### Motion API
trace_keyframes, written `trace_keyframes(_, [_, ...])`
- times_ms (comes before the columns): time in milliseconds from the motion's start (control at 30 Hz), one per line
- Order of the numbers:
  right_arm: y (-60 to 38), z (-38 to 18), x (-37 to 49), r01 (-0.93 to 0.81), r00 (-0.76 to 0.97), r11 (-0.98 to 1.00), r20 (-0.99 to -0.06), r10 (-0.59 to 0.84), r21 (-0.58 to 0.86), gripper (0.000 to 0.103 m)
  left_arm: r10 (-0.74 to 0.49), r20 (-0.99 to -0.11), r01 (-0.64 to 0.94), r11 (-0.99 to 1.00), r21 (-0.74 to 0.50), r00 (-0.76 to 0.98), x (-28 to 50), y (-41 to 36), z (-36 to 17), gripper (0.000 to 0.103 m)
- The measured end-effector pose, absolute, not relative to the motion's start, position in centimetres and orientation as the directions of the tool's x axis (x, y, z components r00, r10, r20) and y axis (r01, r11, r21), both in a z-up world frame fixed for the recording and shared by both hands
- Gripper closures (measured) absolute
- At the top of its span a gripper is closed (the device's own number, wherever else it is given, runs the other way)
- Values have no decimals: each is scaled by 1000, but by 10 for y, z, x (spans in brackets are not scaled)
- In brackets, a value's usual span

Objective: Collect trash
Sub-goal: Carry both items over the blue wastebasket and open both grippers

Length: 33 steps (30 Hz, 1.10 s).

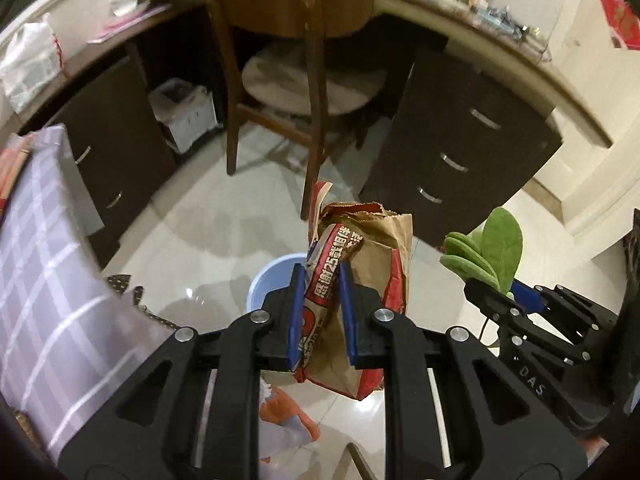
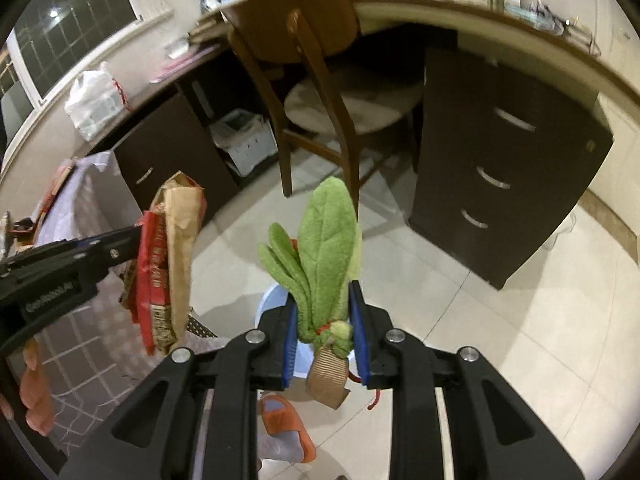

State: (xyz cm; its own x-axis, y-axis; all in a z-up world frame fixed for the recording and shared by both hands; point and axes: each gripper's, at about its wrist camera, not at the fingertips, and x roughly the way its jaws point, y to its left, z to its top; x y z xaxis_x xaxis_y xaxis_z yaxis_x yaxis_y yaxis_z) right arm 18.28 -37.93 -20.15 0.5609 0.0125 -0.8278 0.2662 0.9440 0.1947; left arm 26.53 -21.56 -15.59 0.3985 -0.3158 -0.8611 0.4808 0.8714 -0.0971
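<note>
Left gripper (image 1: 320, 312) jaws clamp an upright crumpled paper bag (image 1: 360, 280); right gripper (image 2: 324, 336) jaws clamp a green leafy bundle (image 2: 320, 256). A blue bin (image 1: 272, 280) sits on the floor directly below both, nearer the left.

A bucket (image 1: 267, 280) stands on the floor (image 1: 208, 232) below both grippers. Behind it, a chair (image 1: 296, 60) is tucked under the desk (image 1: 460, 12).

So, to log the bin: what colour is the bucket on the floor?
Light blue bucket, clearest in the left wrist view.
</note>
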Motion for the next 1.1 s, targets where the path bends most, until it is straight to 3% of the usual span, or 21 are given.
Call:
trace_keyframes(267, [-386, -234, 204, 286, 502, 935, -864, 42, 212, 80, -234, -912, 477, 878, -48, 338, 291, -233, -209, 77])
trace_keyframes(333, [-384, -239, 209, 278, 494, 934, -868, 60, 223, 80, -223, -921, 452, 890, -60, 318, 295, -228, -216, 68])
trace_keyframes(367, [-382, -242, 214, 270, 489, 935, -870, 71, 228, 79, -219, -921, 439, 897, -59, 323, 296, -224, -217, 59])
trace_keyframes(400, [-379, -243, 218, 264, 484, 937, -872, 76, 229, 80, -215, -919, 433, 900, -55, 329, 296, -221, -217, 57])
trace_keyframes(533, [-366, -245, 231, 228, 495, 945, -864, 95, 235, 74, -186, -920, 408, 913, -32, 346, 298, -208, -215, 57])
trace_keyframes(600, [-360, -242, 233, 211, 507, 951, -857, 91, 226, 54, -177, -919, 398, 917, -25, 352, 297, -204, -212, 57])
trace_keyframes(1100, [-360, -240, 209, 237, 475, 947, -876, 82, 218, 54, -194, -911, 410, 912, -30, 364, 279, -200, -200, 56])
